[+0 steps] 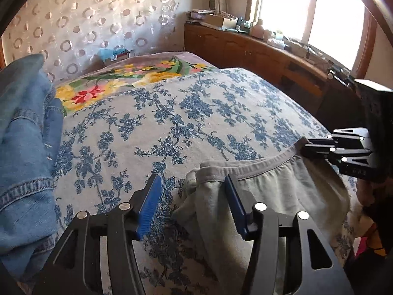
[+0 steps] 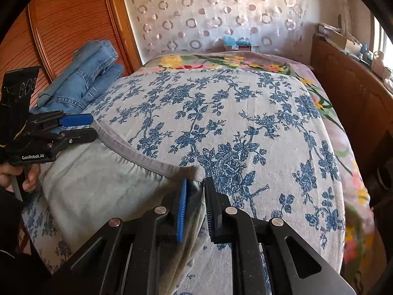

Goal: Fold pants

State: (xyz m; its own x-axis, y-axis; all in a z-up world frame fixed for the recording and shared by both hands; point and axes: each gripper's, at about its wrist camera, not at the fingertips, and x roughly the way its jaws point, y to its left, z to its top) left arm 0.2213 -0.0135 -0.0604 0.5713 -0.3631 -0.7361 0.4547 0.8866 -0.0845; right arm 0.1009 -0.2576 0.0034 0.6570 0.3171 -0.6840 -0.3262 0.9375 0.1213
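At nine o'clock on the bed (image 1: 221, 113) lies a pile of blue jeans (image 1: 27, 147), well apart from the work. The grey pants (image 1: 282, 189) lie flat at the near edge, at about five o'clock in the left wrist view, waistband (image 2: 137, 152) toward the far side. The left gripper (image 1: 194, 204) points steeply down at one waistband corner, its jaws standing apart with bunched cloth between them and only the dark pad (image 1: 234, 204) against the fabric; the blue pad (image 1: 149, 204) is clear, so nothing is pinched. At three o'clock the right gripper (image 2: 195, 211), angled down much the same, has its jaws narrowly parted around the other corner, pads just beside the cloth; I cannot tell whether they truly grip. A hand (image 2: 27, 179) holds the left tool's handle. To fold cleanly, both corners likely need a firm pinch on the waistband itself, taken evenly, before any lift
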